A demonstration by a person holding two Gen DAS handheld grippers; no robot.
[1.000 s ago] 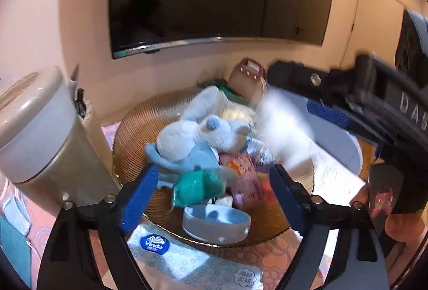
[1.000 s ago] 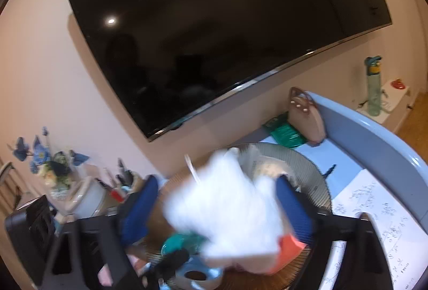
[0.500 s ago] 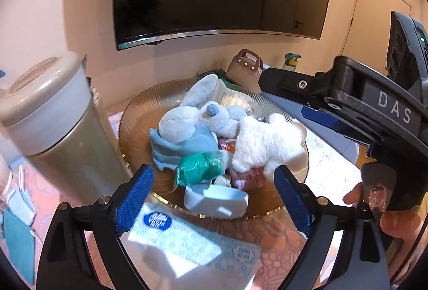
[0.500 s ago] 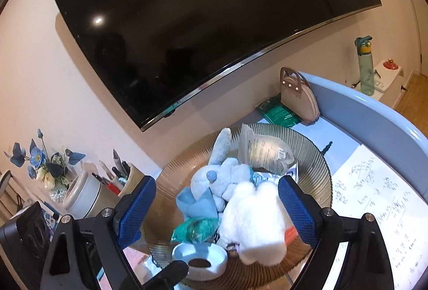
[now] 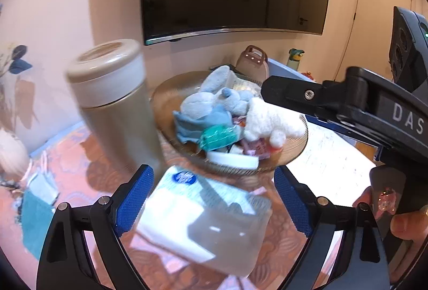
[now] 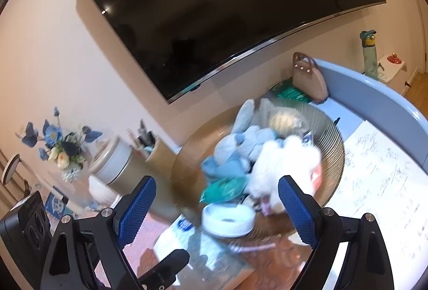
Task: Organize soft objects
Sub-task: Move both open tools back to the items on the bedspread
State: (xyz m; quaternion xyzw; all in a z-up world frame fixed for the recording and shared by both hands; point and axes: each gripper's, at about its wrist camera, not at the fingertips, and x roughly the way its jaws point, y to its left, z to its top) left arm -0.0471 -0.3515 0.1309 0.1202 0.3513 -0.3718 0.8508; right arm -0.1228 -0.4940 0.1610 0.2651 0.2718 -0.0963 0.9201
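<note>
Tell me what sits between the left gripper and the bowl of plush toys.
In the left wrist view, a tissue pack lies on the table between the open left gripper and the amber bowl; nothing else shows there.

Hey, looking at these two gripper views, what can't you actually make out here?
- Items under the white plush and blue plush in the bowl: covered by the pile, both views.
- Print on the tissue pack: motion blur, left view; largely cut off by the bowl rim in the right view.
- Writing on the paper: too small and smeared, right view.
- Flask base: blurred, left view.
</note>
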